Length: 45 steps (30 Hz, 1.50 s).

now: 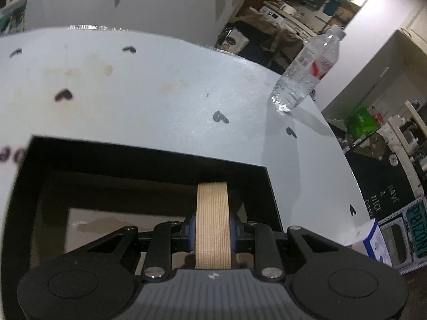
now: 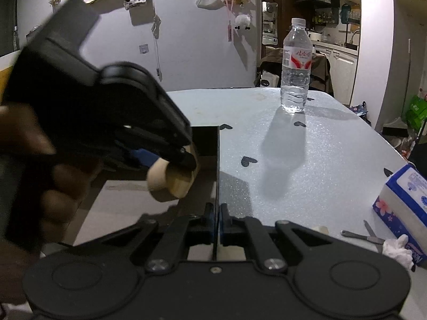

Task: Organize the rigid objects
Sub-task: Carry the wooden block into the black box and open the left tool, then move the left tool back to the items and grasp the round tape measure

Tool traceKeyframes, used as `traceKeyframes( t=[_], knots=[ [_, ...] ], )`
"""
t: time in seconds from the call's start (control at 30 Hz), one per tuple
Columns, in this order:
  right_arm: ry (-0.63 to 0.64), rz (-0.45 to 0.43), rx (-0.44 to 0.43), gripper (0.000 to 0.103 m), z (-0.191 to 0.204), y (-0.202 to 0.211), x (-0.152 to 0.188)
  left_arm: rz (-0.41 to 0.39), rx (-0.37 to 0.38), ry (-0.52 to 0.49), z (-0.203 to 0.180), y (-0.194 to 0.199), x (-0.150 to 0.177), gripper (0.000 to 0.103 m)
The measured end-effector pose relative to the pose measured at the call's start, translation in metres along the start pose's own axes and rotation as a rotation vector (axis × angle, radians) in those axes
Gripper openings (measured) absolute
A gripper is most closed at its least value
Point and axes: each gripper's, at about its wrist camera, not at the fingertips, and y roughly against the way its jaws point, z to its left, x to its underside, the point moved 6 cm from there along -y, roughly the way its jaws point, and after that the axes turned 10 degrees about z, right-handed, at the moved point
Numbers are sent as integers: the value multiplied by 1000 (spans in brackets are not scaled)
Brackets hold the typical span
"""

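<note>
My left gripper (image 1: 213,233) is clamped on a tan roll of tape (image 1: 213,221), held on edge between the blue pads and rising toward twelve o'clock from my wrist, over the open black box (image 1: 149,157). My right gripper (image 2: 215,222) is pinched on the box's thin right wall (image 2: 216,165), which runs straight to twelve o'clock. At one o'clock a water bottle (image 2: 296,72) stands upright on the table (image 2: 333,154), well apart; a tissue pack (image 2: 403,200) lies at three.
</note>
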Motion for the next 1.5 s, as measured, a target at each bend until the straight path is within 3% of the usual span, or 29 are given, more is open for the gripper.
traceKeyframes(
  t=[0.1, 0.2, 0.47, 0.6, 0.83, 1.1, 1.33, 1.5],
  knots=[
    [2, 0, -2, 4, 0, 0, 0, 12, 25, 11, -3, -6, -1, 26],
    [-2, 0, -5, 4, -1, 0, 0, 28, 55, 19, -6, -7, -1, 37],
    [-12, 0, -7, 4, -1, -1, 0, 10, 56, -21, -7, 11, 4, 54],
    [-13, 1, -7, 5, -1, -1, 0, -32, 23, -88, -9, 33, 13, 80],
    [-21, -2, -13, 5, -3, -1, 0, -107, 6, -156, -2, 81, 34, 97],
    [-16, -3, -16, 5, -3, -1, 0, -193, -90, -213, 32, 132, 69, 102],
    [-25, -6, -9, 5, -2, 0, 2, -288, -230, -212, 77, 167, 93, 103],
    [-30, -6, 1, 5, -1, 1, 3, -302, -305, -186, 109, 177, 109, 103]
  ],
)
